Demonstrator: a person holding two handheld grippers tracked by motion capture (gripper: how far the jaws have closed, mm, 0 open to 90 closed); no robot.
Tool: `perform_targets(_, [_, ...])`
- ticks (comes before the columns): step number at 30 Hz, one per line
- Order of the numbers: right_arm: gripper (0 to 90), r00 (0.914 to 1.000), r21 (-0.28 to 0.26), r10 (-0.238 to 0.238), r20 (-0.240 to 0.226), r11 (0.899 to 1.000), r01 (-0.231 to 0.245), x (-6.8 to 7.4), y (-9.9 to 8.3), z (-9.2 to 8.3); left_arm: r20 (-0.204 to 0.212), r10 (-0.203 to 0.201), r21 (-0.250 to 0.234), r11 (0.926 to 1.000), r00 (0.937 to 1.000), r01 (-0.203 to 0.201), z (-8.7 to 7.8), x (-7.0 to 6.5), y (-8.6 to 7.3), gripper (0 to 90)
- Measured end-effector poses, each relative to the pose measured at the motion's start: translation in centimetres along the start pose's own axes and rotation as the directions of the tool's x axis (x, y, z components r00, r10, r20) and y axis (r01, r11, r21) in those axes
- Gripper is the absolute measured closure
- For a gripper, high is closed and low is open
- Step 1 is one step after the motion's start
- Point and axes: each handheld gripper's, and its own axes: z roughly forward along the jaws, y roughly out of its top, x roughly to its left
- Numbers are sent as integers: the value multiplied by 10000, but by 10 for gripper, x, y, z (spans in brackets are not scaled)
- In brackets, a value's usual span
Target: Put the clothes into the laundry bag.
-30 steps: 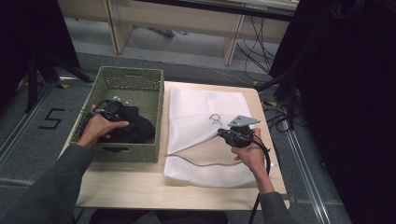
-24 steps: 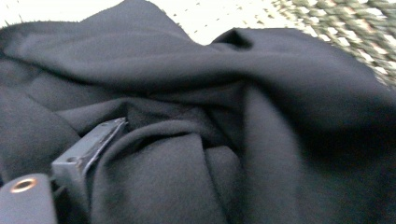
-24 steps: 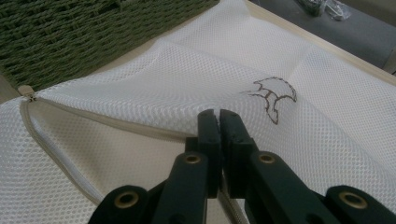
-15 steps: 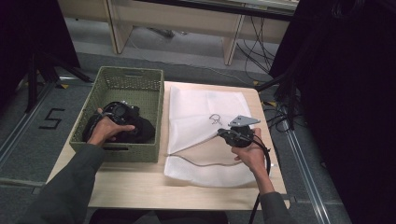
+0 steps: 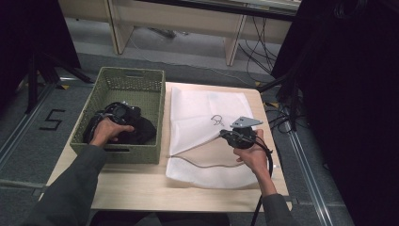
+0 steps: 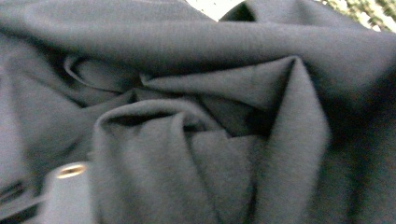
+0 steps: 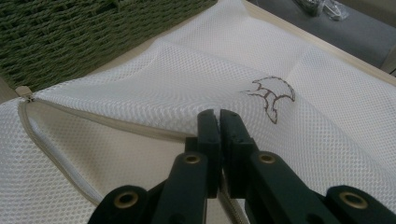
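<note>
Green woven basket [image 5: 151, 92]; black cloth [image 6: 196, 121]; white mesh bag [image 7: 154, 88], brown emblem [image 7: 272, 95].

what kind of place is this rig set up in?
Probably a lab or recording studio, not a home. A small wooden table stands between black curtains, loose cables trail across the grey floor, and a "5" is marked on the floor beside the table.
</note>
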Motion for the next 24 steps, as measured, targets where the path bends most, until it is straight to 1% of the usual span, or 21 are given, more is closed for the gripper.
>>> perform_targets(1, [882,9999,30,-28,118,10000,27,0,0,-1,-10,-17,-88,10000,10000,17,-1,1,0,381])
perform_targets(2, [882,10000,47,1,94,10000,-1,0,0,-1,-19,-142,-193,9997,9999,142,-2,2,0,501])
perform_targets(3, [882,10000,47,1,94,10000,-1,0,0,-1,-57,3,-248,9997,10000,-4,-2,3,0,501])
perform_targets(6, [881,10000,5,44,14,10000,-44,0,0,-1,5,1,-582,9983,10000,-1,-4,3,-1,660])
perform_targets(7, [882,10000,171,45,-84,9998,-44,-1,1,-2,-34,76,-666,9977,10000,-78,-3,3,-1,671])
perform_targets(8, [882,9995,59,302,53,9995,-302,1,0,-1,-47,130,-576,9983,9999,-132,-5,2,-1,710])
perform_targets(9, [882,9995,59,302,53,9995,-302,1,0,-1,-68,237,-635,9977,9997,-241,-6,2,0,710])
perform_targets(11, [882,9998,167,196,-18,9997,-196,-1,1,-3,-49,237,-856,9960,9997,-240,-7,2,0,732])
perform_targets(12, [882,9995,9,320,41,9995,-320,1,0,-2,47,316,-696,9971,9995,-312,-10,2,1,738])
perform_targets(13, [882,9995,-19,296,50,9996,-296,1,0,-2,49,281,-830,9962,9996,-276,-12,3,1,756])
perform_targets(14, [882,9995,-19,296,50,9996,-296,1,0,-2,72,207,-1149,9932,9998,-198,-14,2,1,756])
perform_targets(15, [882,9996,-11,282,51,9996,-282,1,0,-2,186,290,-1140,9931,9994,-267,-18,3,2,763])
perform_targets(16, [882,9996,-21,288,51,9996,-288,1,0,-2,184,275,-1419,9896,9995,-246,-23,3,3,764])
perform_targets(17, [882,9996,-53,266,56,9996,-265,0,1,-2,207,308,-1571,9872,9993,-271,-28,3,5,767])
perform_targets(18, [882,9991,-29,415,46,9991,-414,1,1,-2,248,307,-1838,9826,9992,-256,-34,3,6,768])
perform_targets(19, [882,9990,1,452,33,9990,-452,1,1,-3,309,226,-2245,9744,9993,-151,-37,2,8,769])
perform_targets(20, [882,9990,-6,444,32,9990,-444,1,1,-3,422,246,-2338,9722,9988,-141,-47,2,11,770])
perform_targets(21, [882,9994,-36,342,71,9994,-342,0,1,-3,528,294,-2316,9727,9982,-164,-52,3,14,771])
perform_targets(22, [882,9995,-29,301,66,9995,-300,-1,2,-3,632,334,-2467,9689,9974,-168,-59,3,17,772])
perform_targets(23, [882,9997,70,250,-28,9997,-250,-1,2,-3,688,370,-2676,9634,9969,-173,-67,2,19,772])
perform_targets(24, [882,9998,49,222,5,9997,-222,-1,2,-4,894,412,-2756,9612,9951,-151,-75,2,21,773])
